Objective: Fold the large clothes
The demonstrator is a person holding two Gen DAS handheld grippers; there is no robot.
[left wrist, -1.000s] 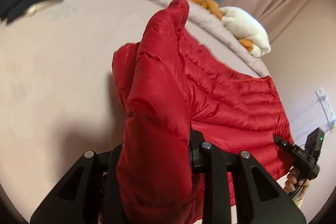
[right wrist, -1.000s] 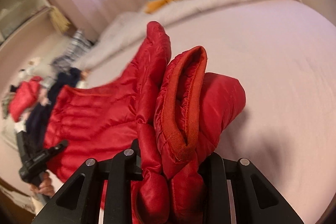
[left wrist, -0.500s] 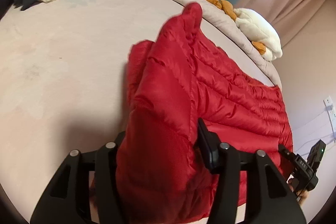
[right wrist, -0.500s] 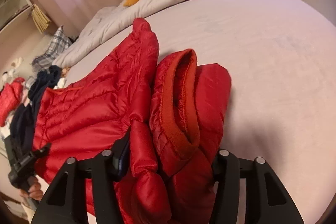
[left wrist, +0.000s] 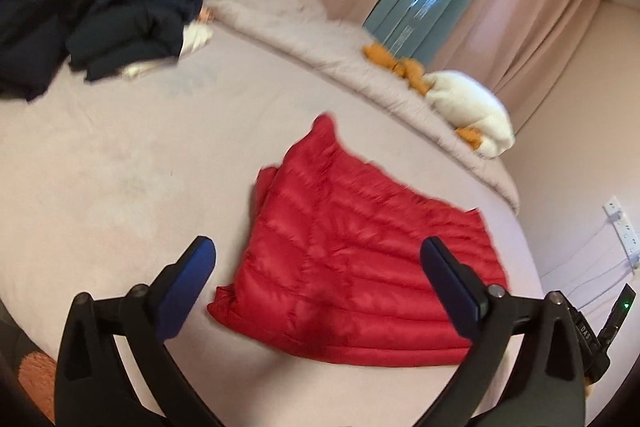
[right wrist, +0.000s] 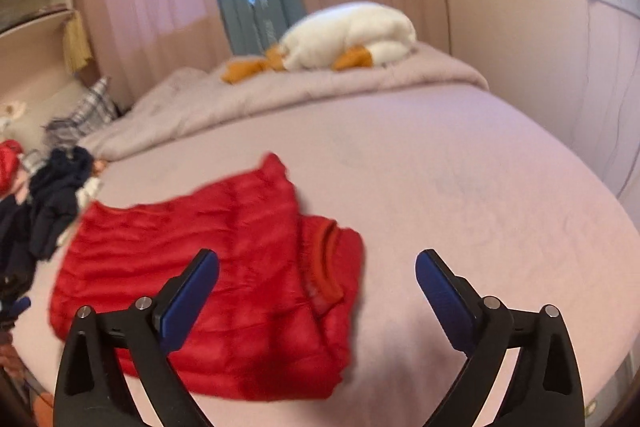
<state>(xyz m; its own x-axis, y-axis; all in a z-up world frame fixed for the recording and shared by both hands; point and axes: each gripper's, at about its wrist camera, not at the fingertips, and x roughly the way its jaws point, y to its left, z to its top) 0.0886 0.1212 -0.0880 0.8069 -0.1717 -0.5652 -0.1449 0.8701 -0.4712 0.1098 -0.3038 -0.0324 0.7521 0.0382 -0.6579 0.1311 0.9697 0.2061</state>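
Left tool point(left wrist: 316, 267) spread wide, empty, above the red puffer jacket point(left wrist: 360, 267), lying folded near the bed point(left wrist: 120, 167) foot edge. Right tool point(right wrist: 317, 281) likewise released over the collar end point(right wrist: 328, 263), likely freeing both for another fold.

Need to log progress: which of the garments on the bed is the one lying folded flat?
The red puffer jacket, alone mid-bed in front of both open grippers. The dark clothes sit in a crumpled heap at the far side.

2 wrist views above shared jacket point(left wrist: 352, 267)
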